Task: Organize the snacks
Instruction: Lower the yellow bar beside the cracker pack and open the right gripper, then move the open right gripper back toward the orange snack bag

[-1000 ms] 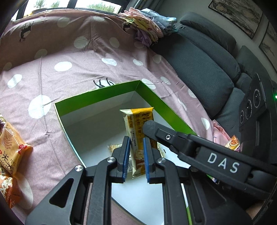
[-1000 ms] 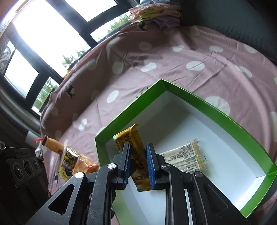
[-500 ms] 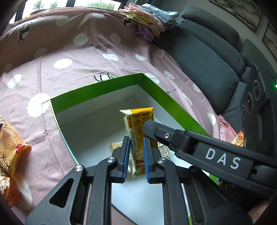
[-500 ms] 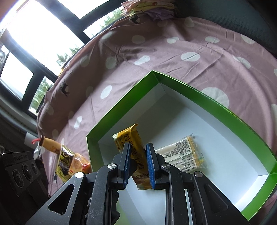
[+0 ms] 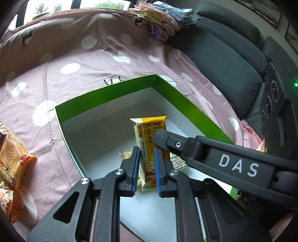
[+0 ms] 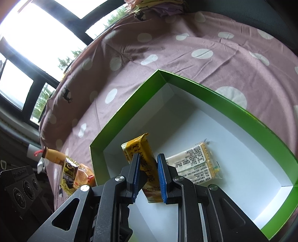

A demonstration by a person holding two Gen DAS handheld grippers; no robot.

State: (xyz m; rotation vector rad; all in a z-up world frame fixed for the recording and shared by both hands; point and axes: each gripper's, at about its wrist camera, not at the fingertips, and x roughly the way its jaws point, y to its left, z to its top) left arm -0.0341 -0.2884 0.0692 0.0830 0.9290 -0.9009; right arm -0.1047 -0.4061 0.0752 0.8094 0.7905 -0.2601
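Observation:
A green box [image 5: 104,96] with a white inside lies on the pink dotted cloth; it also shows in the right wrist view [image 6: 232,104]. My right gripper [image 6: 148,174] is shut on a yellow snack bar [image 6: 141,149] and holds it upright over the box. The same bar [image 5: 147,134] shows in the left wrist view, and my left gripper [image 5: 145,167] is closed around its lower end too. The right gripper's finger [image 5: 167,139] crosses in from the right. Another wrapped snack [image 6: 195,163] lies flat on the box floor.
Orange snack packs [image 5: 11,163] lie on the cloth left of the box; they also show in the right wrist view [image 6: 76,173]. A grey sofa [image 5: 223,61] runs along the right. Folded clothes [image 5: 160,16] sit at the far end. Windows [image 6: 37,37] are behind.
Both grippers and the yellow bar have lowered slightly toward the box. The grip on the bar is unchanged.

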